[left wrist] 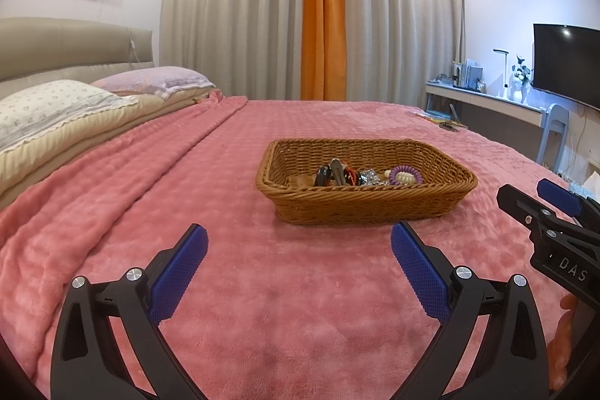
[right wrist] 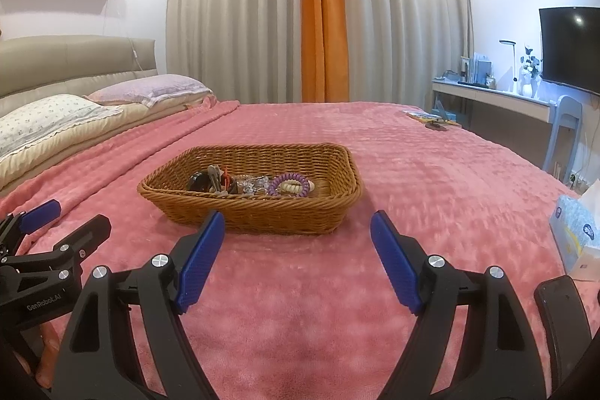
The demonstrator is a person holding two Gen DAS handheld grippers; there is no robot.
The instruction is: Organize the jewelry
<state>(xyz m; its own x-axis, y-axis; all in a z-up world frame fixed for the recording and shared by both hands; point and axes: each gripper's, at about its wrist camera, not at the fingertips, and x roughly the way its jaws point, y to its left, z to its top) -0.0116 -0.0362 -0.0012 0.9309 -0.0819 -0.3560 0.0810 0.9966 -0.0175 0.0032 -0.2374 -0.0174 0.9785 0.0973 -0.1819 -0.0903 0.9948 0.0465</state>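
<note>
Ahead, a wicker basket [right wrist: 258, 208] of jewelry sat on the bed [right wrist: 431, 182]; left tool [left wrist: 299, 263] and right tool [right wrist: 297, 257] hovered spread, empty. Best approach: reach in slowly, pinching one piece.

On the black plastic body of my right gripper [left wrist: 540, 208], seen at the edge of the left wrist view, I can read the white letters "DAS". On the black plastic body of my left gripper [right wrist: 56, 223], seen from the right wrist view, white lettering reads "GenRobot.AI". The pale blue printed tissue box [right wrist: 575, 235] carries round marks too small for me to read.
</note>
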